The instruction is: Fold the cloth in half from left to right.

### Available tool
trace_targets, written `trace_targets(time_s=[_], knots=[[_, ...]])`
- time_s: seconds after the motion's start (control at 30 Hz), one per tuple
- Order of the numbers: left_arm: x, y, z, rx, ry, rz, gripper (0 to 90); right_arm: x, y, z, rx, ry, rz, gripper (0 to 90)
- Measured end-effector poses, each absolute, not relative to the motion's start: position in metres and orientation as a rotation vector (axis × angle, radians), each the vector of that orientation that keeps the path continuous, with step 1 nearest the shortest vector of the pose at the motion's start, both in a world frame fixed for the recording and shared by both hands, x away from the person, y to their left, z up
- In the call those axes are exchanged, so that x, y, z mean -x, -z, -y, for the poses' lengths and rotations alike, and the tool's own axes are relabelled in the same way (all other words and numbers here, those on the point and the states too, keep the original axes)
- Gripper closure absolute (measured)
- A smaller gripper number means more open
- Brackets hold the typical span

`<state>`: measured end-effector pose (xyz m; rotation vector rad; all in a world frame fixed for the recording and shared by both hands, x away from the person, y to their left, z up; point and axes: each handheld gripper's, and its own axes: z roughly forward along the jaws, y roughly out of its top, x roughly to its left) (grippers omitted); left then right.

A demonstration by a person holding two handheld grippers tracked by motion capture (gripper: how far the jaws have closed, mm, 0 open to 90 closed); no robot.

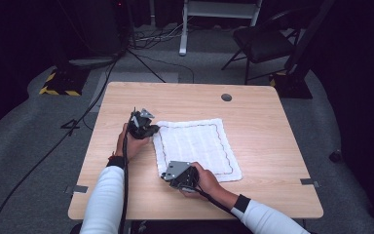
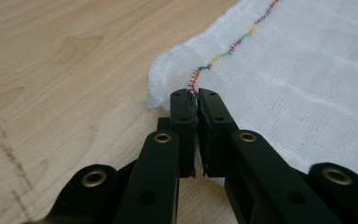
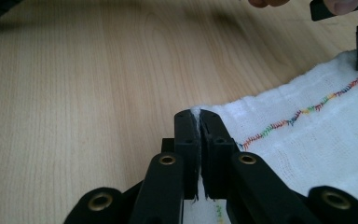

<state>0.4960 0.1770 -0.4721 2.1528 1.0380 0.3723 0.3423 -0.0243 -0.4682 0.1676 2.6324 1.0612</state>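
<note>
White cloth (image 1: 197, 146) pinched at two left-edge corners on the wooden surface (image 1: 263, 126).

The jaws of the left gripper (image 2: 196, 95) are closed on the cloth's far left corner; those of the right gripper (image 3: 196, 114) are closed on its near left corner. Only thin hem is clamped, so a corner could be lost if the two are pulled unevenly. Both hands are held low beside the cloth, jaws angled down towards it.
</note>
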Motion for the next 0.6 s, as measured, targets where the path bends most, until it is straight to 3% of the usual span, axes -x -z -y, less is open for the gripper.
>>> trace_targets(time_s=[0.37,0.6], knots=[[-0.496,0.454,-0.136,-2.021,-0.377,-0.996,85.3,-0.346,0.449,0.065,-0.281,-1.132,-2.578,86.5],[-0.501,0.451,-0.093,-2.038,-0.376,-0.927,85.4,-0.346,0.439,0.112,-0.382,-1.159,-2.559,86.5]])
